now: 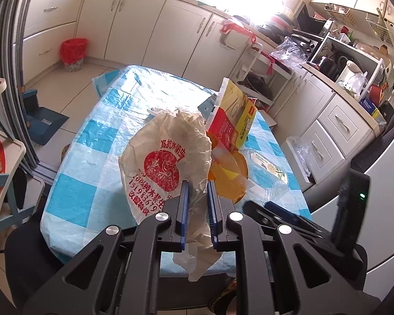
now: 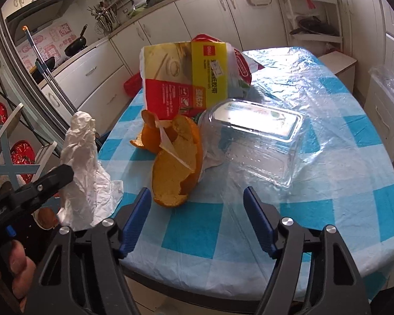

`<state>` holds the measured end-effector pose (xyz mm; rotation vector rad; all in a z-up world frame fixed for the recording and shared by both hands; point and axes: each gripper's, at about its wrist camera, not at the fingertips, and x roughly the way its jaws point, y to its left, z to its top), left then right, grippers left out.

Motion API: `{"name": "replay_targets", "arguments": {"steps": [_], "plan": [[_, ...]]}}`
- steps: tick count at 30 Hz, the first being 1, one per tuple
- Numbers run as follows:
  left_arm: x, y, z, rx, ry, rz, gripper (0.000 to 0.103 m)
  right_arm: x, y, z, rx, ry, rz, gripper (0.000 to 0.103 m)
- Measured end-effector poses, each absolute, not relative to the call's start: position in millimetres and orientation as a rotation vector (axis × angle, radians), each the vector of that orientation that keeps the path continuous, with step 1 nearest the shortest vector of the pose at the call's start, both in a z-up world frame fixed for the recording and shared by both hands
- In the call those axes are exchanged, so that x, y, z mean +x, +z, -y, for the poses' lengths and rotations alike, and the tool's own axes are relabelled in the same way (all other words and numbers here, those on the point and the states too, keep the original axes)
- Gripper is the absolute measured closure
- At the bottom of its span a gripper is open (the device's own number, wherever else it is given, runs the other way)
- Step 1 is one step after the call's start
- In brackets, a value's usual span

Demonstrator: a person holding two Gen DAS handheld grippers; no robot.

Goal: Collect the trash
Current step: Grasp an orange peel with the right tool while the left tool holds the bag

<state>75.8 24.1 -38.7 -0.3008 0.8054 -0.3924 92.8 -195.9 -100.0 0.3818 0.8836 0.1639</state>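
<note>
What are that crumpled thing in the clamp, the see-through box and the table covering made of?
The crumpled wrapper looks like thin matte paper: sharp creases, red printing. The see-through box seems rigid glossy plastic, with molded edges and glare. The tablecloth appears to be thin shiny plastic sheeting, wrinkled and reflective.

"1319836791" on paper bag (image 1: 165, 162) (red print)
</note>
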Motion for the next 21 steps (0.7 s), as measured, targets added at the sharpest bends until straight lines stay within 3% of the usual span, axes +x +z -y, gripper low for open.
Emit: {"name": "replay_targets", "arguments": {"steps": [5,8,10,16,21], "plan": [[74.6,-38.3,-24.5,-0.302,-0.4,-0.803,0.09,113.3,-110.7,187.1,0.381,0.169,-0.906,0.041],[73.9,-37.2,-25.4,-0.304,-0.398,-0.799,0.09,120.1,-118.8,182.9,0.381,0.188,-0.935,0.063],[73.6,-36.3,-26.1,-0.304,-0.397,-0.795,0.09,117.2,-118.3,183.6,0.378,0.194,-0.935,0.083],[72.7,-36.0,-27.7,-0.308,-0.396,-0.794,0.09,94.7,-102.8,199.9,0.319,0.148,-0.914,0.096],[70.0,-34.6,-25.1,-0.296,-0.406,-0.79,0.09,65.9,-85.1,212.8,0.225,0.089,-0.877,0.097]]}}
